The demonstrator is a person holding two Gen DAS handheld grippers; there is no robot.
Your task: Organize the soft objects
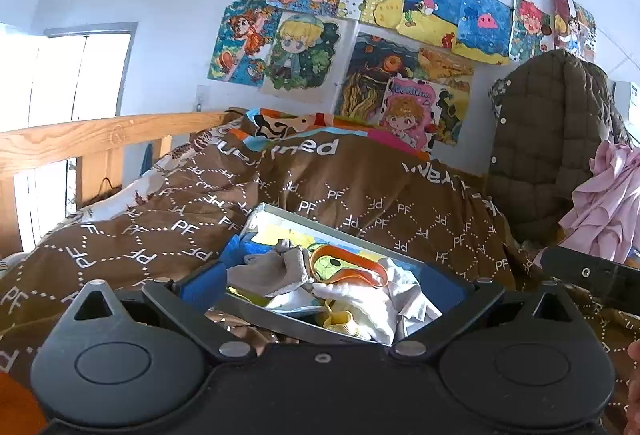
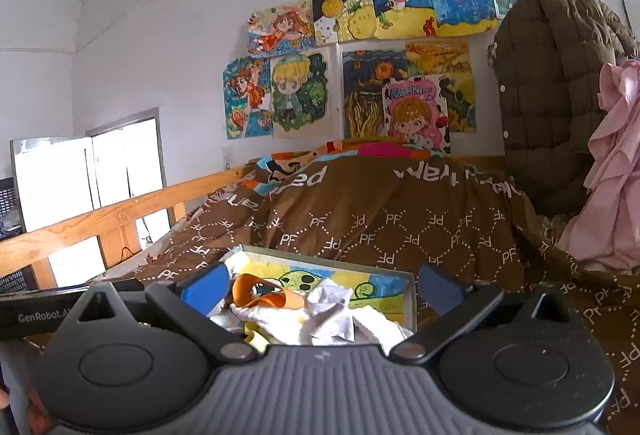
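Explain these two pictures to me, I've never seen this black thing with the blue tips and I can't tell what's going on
Those are two hand-held grippers a person carries, each with a camera looking along its blue-padded fingers. One picture is from the left gripper, the other from the right gripper. Both are open and hold nothing. Ahead, on a brown patterned quilt, lies a shallow grey box of soft things: a grey sock, white cloths and an orange strap.

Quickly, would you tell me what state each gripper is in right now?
Left gripper: open, holding nothing.
Right gripper: open, holding nothing.
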